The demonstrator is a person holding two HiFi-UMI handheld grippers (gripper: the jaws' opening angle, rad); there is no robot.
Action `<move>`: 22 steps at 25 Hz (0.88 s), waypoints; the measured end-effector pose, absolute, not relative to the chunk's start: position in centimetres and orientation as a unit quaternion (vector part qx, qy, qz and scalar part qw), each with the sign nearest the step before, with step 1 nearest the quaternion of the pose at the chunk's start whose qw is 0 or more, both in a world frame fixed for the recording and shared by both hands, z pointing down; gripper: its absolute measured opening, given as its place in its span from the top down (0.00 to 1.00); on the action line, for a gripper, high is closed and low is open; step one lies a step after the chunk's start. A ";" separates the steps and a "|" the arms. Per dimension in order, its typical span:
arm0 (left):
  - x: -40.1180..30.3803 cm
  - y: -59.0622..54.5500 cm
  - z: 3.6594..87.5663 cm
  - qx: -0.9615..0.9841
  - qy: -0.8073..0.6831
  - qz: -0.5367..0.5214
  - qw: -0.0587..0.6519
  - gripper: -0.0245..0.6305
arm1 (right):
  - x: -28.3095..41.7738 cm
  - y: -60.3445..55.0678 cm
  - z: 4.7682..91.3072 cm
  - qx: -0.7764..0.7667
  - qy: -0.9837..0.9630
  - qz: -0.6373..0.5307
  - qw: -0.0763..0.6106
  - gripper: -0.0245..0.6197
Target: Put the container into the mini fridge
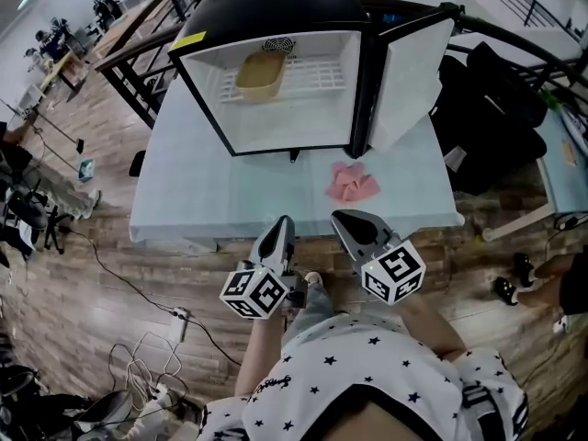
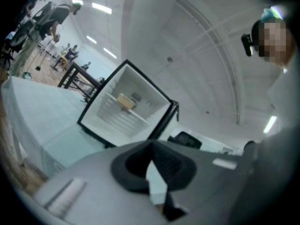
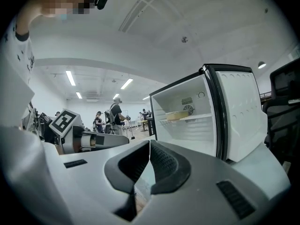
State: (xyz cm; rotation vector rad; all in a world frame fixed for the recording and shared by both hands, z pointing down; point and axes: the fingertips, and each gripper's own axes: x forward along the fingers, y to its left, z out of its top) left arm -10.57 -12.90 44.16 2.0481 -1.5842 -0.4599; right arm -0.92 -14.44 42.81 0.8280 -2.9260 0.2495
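Observation:
The mini fridge (image 1: 276,81) stands open on the pale table (image 1: 230,200), its door (image 1: 411,81) swung out to the right. A tan container (image 1: 260,74) sits on the fridge's white wire shelf; it also shows as the container (image 2: 125,101) in the left gripper view and as the container (image 3: 178,115) in the right gripper view. My left gripper (image 1: 285,220) and right gripper (image 1: 342,217) hover side by side at the table's near edge, well short of the fridge. Both are shut with nothing between the jaws, as the left gripper (image 2: 151,144) and right gripper (image 3: 150,142) show in their own views.
A pink cloth (image 1: 352,183) lies on the table in front of the fridge door. A black chair (image 1: 487,108) stands to the right of the table. Cables (image 1: 147,356) trail over the wooden floor at the left. People stand at distant benches (image 3: 115,116).

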 end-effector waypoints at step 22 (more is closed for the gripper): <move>-5.7 -2.3 46.7 0.748 -0.591 -0.150 0.264 0.96 | 3.6 -4.8 44.7 0.260 -0.960 0.089 0.045 0.93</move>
